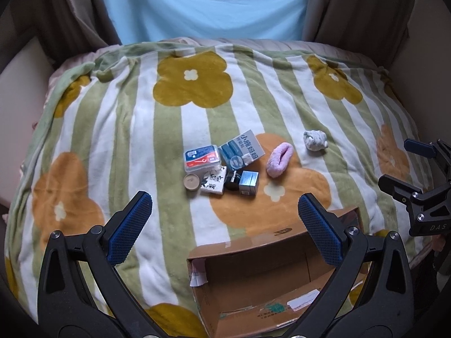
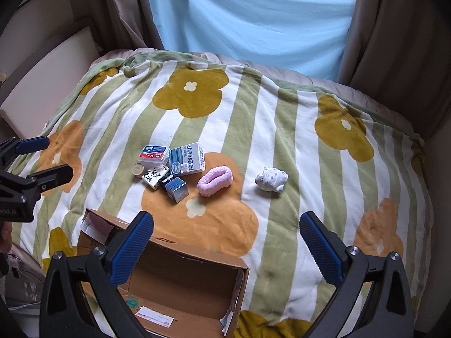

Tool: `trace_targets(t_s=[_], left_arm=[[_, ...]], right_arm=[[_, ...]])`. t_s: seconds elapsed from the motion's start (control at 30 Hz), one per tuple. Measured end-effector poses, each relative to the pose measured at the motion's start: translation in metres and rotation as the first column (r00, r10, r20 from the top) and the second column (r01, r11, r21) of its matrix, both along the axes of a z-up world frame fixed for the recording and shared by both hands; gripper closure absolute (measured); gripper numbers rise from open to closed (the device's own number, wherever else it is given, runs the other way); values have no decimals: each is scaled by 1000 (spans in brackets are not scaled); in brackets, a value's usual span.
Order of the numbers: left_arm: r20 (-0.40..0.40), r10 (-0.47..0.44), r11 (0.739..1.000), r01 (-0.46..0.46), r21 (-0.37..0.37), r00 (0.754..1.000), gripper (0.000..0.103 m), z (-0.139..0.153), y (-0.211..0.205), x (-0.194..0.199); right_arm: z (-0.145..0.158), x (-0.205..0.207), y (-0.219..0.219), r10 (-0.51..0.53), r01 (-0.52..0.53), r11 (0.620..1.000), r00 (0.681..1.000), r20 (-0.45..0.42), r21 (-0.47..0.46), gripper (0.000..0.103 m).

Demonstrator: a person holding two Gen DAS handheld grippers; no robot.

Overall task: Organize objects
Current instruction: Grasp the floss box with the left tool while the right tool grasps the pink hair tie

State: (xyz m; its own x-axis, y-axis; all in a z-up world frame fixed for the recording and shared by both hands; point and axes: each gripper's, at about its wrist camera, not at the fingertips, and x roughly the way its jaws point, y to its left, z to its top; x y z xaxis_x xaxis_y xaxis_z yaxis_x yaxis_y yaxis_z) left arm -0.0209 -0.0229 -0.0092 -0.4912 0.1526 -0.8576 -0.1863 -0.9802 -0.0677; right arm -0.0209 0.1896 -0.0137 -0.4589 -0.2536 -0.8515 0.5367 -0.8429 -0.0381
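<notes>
Nearest: my left gripper (image 1: 225,225) and right gripper (image 2: 227,242), both spread wide and holding nothing, above an open cardboard box (image 1: 282,264) that looks empty. Beyond, on the striped blanket (image 1: 141,129): clustered small boxes (image 1: 225,169), a pink scrunchie (image 1: 279,159) beside them, white socks (image 1: 314,140) farthest. Risk, in my judgement: the soft bedding may let the box tip, or the tight cluster may scatter when I pinch one item.

Small items (image 1: 222,169) clustered; box (image 1: 253,278) open.
</notes>
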Motion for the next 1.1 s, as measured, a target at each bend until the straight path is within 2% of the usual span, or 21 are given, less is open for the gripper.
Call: trace_targets(t_s=[0.1, 0.27, 0.37, 0.6, 0.7, 0.87, 0.97, 1.1], left_arm=[[36, 10, 1000, -11, 8, 999, 0, -28, -5, -24], [86, 24, 999, -21, -37, 996, 0, -89, -6, -67], [130, 45, 999, -43, -22, 990, 0, -124, -9, -90], [209, 84, 996, -79, -34, 974, 0, -190, -10, -137], [258, 97, 995, -91, -34, 961, 0, -211, -11, -151], [329, 122, 992, -119, -30, 936, 0, -228, -15, -163], [379, 128, 991, -134, -11, 916, 1, -235, -18, -169], [410, 121, 993, -114, -42, 904, 1, -243, -14, -177]], right_arm=[[-17, -14, -8, 45, -45, 999, 999, 0, 10, 0], [-54, -38, -24, 131, -131, 991, 991, 0, 9, 0], [-78, -53, -31, 173, -172, 985, 985, -27, 31, 0], [-131, -84, -49, 305, -303, 949, 952, -11, 88, 0], [-149, -94, -54, 349, -348, 934, 937, 8, 81, 0], [-180, -107, -64, 381, -385, 916, 923, 52, 117, 0], [-192, -113, -69, 394, -403, 908, 914, 91, 111, 0], [-198, -119, -75, 401, -413, 904, 909, 112, 112, 0]])
